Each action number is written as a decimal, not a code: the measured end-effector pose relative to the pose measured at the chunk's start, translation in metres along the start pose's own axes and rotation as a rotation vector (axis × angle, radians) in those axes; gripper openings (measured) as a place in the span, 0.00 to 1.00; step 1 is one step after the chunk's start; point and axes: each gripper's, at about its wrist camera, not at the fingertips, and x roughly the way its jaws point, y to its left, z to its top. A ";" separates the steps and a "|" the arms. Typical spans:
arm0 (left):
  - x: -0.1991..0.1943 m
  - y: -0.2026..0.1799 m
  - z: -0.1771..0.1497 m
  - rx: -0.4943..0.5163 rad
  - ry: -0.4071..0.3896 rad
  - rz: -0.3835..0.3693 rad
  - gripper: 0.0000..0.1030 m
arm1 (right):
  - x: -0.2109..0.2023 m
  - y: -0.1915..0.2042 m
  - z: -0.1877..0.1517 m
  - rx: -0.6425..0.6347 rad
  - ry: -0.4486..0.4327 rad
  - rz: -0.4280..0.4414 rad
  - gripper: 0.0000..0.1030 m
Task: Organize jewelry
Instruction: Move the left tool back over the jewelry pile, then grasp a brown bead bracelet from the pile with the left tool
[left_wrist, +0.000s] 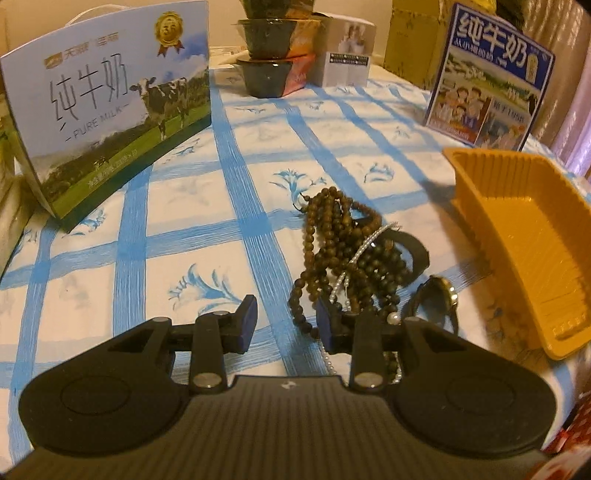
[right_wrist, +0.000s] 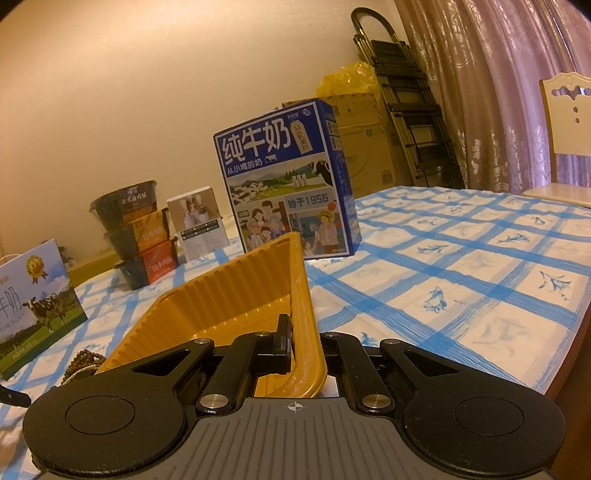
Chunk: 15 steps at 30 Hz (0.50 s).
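Brown beads lie just beyond the half-open, empty left gripper — right gripper clamps the tray.

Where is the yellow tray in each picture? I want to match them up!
Left wrist view: the yellow tray sits at the right edge, just right of the bead pile, on the checked cloth.
Right wrist view: the same tray is low in the middle, its near wall clamped in the right gripper.
Shared landmark: the dark blue milk box stands behind the tray in both.
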 end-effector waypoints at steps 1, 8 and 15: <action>0.003 0.000 0.000 0.006 0.003 0.000 0.30 | 0.000 0.000 0.000 0.000 0.000 0.000 0.05; 0.022 -0.007 0.006 0.069 0.044 0.021 0.17 | 0.000 0.000 0.000 0.000 0.000 0.000 0.05; 0.028 -0.012 0.004 0.116 0.051 0.038 0.05 | 0.000 0.000 0.000 -0.002 -0.001 0.002 0.05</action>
